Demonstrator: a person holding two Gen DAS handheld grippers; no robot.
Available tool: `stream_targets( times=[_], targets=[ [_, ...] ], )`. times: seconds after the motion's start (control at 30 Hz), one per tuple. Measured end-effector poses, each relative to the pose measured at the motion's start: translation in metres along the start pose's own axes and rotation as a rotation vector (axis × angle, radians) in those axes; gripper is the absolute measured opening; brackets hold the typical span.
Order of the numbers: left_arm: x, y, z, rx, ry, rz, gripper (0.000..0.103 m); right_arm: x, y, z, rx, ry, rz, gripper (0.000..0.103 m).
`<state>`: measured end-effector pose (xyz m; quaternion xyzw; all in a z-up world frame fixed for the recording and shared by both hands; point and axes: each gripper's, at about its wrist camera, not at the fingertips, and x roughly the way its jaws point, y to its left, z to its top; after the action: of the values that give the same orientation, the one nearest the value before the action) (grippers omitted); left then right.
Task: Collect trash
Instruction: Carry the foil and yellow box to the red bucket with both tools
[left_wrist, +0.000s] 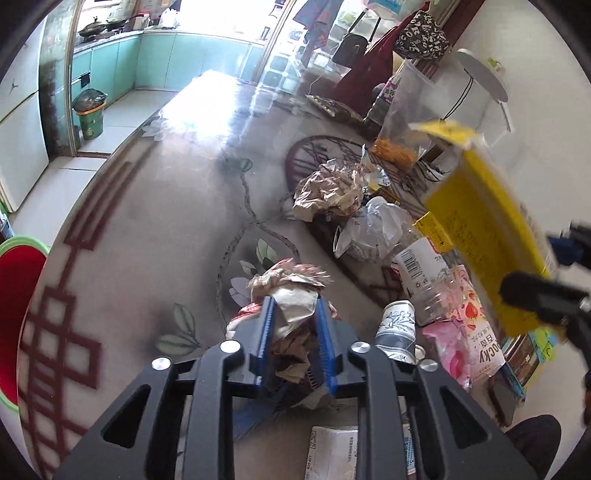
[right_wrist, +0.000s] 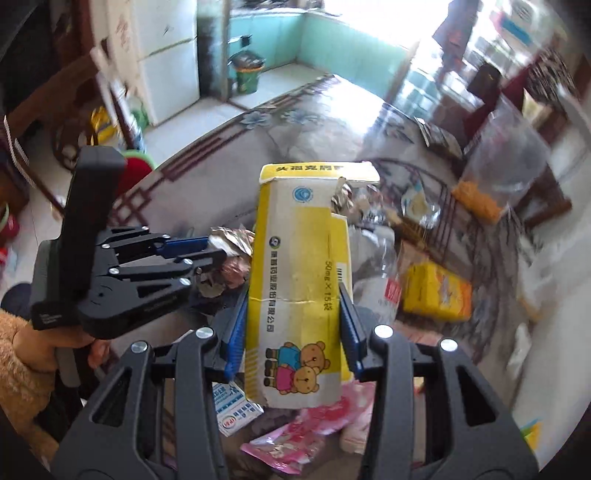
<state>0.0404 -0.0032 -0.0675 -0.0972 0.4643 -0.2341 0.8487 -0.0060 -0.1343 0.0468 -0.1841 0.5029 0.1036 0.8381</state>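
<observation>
In the left wrist view my left gripper (left_wrist: 295, 317) has its blue pads pressed on a crumpled brown-and-white paper wad (left_wrist: 291, 291) on the patterned table (left_wrist: 147, 258). The right wrist view shows that left gripper (right_wrist: 208, 249) from the side, with the wad (right_wrist: 232, 254) at its tips. My right gripper (right_wrist: 293, 295) is shut on a flattened yellow medicine box with cartoon bears (right_wrist: 295, 240), held above the table. From the left wrist view the yellow box (left_wrist: 491, 229) hangs at the right, with the right gripper (left_wrist: 550, 273) on its lower end.
A second paper wad (left_wrist: 328, 192), a clear plastic bag (left_wrist: 376, 229), a paper cup (left_wrist: 397, 325), a labelled bottle (left_wrist: 417, 266) and a pink wrapper (left_wrist: 469, 332) lie along the table's right side. A red bin with a green rim (left_wrist: 14, 306) stands off the left edge.
</observation>
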Motion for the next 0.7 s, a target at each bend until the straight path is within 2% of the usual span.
stream_targets(
  times=[0.07,0.13,0.17,0.33,0.47,0.53,0.57,0.67,0.7],
  targets=[
    [-0.002,0.001,0.000,0.007,-0.003,-0.008,0.046,-0.008,0.008,0.017,-0.057,0.044,0.001,0.042],
    [-0.001,0.001,0.000,0.013,-0.004,-0.004,0.054,-0.014,0.016,0.033,-0.106,0.083,0.000,0.042],
    [0.001,0.002,0.000,0.010,-0.001,0.003,0.065,-0.016,0.019,0.039,-0.120,0.099,0.003,0.042],
    [0.017,0.009,0.001,-0.039,0.037,-0.025,0.077,-0.019,0.036,0.063,-0.194,0.227,0.010,0.042],
    [0.031,0.002,0.000,-0.004,0.077,-0.031,0.078,-0.025,0.057,0.078,-0.271,0.331,-0.012,0.042],
    [0.037,0.003,0.001,0.009,0.081,-0.017,0.077,-0.027,0.068,0.082,-0.314,0.335,-0.038,0.042],
    [0.040,0.006,0.000,0.000,0.086,-0.016,0.075,-0.031,0.075,0.085,-0.314,0.310,-0.021,0.043],
    [0.045,0.017,-0.004,-0.052,0.094,-0.073,0.060,-0.043,0.081,0.095,-0.221,0.197,0.069,0.043],
    [0.044,0.019,-0.005,-0.055,0.085,-0.086,0.045,-0.046,0.079,0.096,-0.171,0.151,0.101,0.043]
  ],
)
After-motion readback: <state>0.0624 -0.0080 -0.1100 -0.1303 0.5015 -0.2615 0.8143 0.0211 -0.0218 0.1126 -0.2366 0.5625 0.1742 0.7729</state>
